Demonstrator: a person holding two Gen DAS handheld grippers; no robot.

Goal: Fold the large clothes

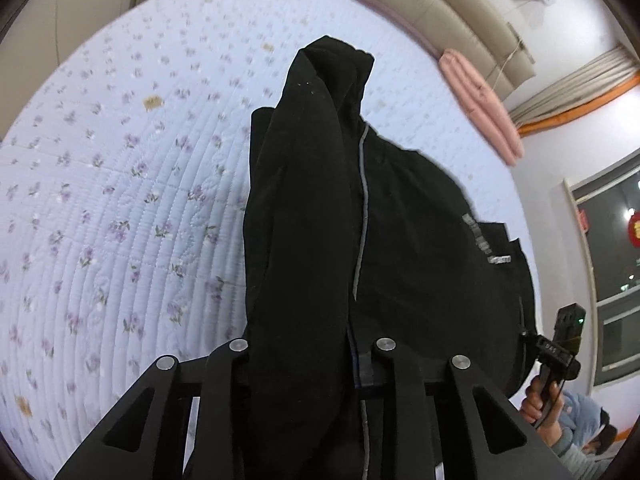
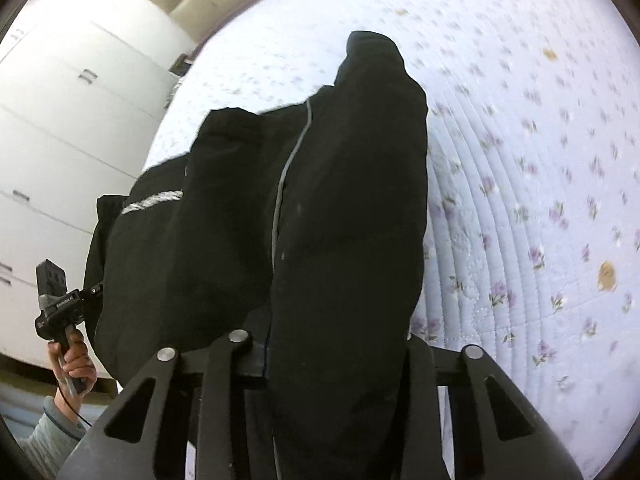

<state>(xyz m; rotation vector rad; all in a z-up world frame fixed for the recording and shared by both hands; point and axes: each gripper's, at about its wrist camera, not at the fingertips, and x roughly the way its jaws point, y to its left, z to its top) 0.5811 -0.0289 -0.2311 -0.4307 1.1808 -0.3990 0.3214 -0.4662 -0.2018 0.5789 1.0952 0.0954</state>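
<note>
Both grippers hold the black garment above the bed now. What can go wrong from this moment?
1. The black garment hangs bunched in thick folds, so it may land creased on the quilt.
2. The left gripper and right gripper each pinch a thick bundle; a layer could slip out.

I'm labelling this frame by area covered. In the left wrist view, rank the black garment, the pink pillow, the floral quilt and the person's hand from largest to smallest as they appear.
1. floral quilt
2. black garment, enlarged by nearness to the camera
3. pink pillow
4. person's hand
</note>
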